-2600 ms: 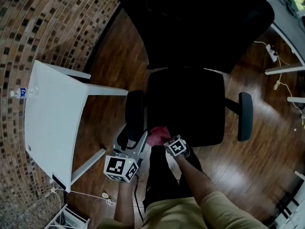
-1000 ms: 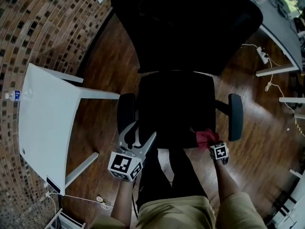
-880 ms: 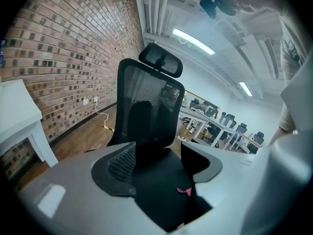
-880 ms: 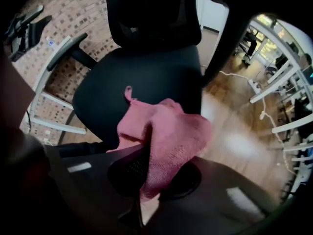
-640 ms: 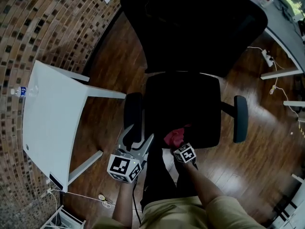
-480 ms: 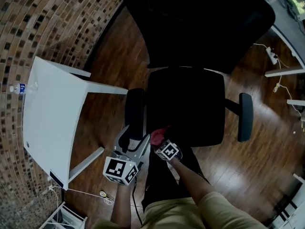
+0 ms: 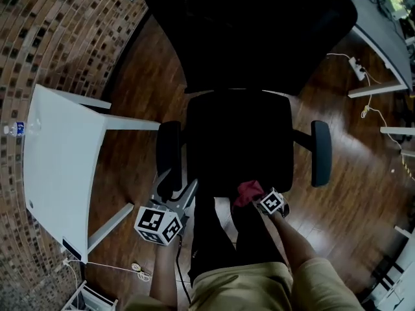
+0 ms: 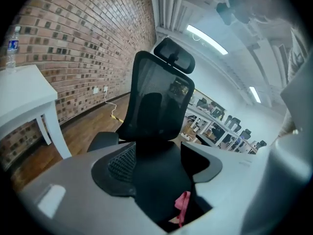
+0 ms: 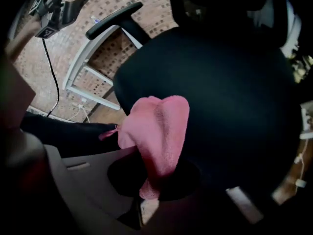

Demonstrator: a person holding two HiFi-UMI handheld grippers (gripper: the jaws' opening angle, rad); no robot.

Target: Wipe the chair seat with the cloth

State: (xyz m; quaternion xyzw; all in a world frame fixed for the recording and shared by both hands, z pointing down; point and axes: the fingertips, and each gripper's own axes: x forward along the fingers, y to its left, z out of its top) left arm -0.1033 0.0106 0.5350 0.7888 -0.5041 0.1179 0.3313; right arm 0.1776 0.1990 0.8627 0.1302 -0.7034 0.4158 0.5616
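A black office chair stands in the middle of the head view, its seat [image 7: 237, 138] dark and bare. My right gripper [image 7: 257, 197] is shut on a pink cloth [image 7: 248, 191], which rests on the seat's front edge, right of centre. In the right gripper view the cloth [image 9: 159, 129] bulges out from between the jaws onto the seat [image 9: 220, 82]. My left gripper [image 7: 176, 184] hangs open with nothing in it, just below the chair's left armrest [image 7: 168, 161]. Between its jaws in the left gripper view show the chair's backrest [image 8: 156, 99] and the cloth [image 8: 182, 205].
A white table [image 7: 58, 167] stands to the left with a water bottle [image 7: 14, 129] at its far edge, against a brick wall. The right armrest [image 7: 320, 153] sticks out. A power strip and cables [image 7: 355, 65] lie on the wooden floor at right. The person's legs [image 7: 214, 238] are before the seat.
The right gripper has slid the cloth along the seat's front edge: at the right corner a second ago, at the left half a second ago, now right of centre. The left gripper barely moved.
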